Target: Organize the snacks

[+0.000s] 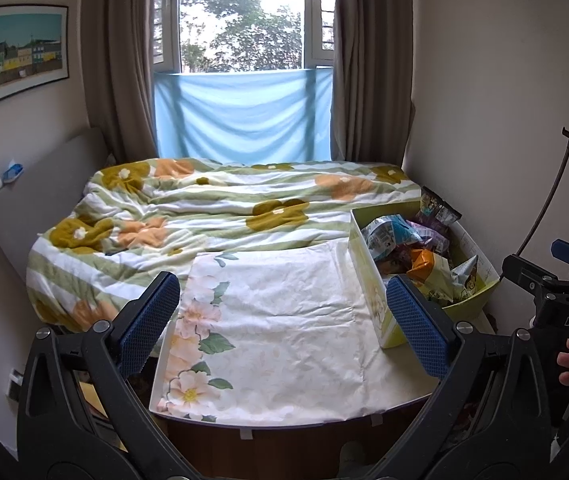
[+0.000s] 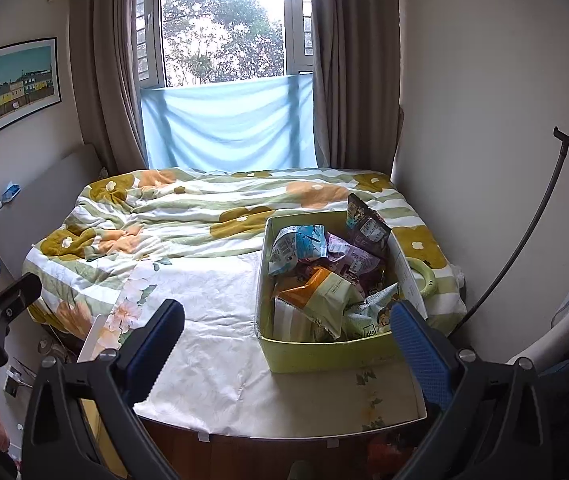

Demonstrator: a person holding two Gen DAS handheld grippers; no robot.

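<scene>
- Holding my left gripper over the white cloth, I keep its jaws wide open, with nothing in them.
- My right gripper is wide open and empty too, near the front of the box.
- The green box sits on the cloth, on the right side of the bed.
- Snack bags lie piled inside the box.
- One dark bag stands up at the back.
</scene>
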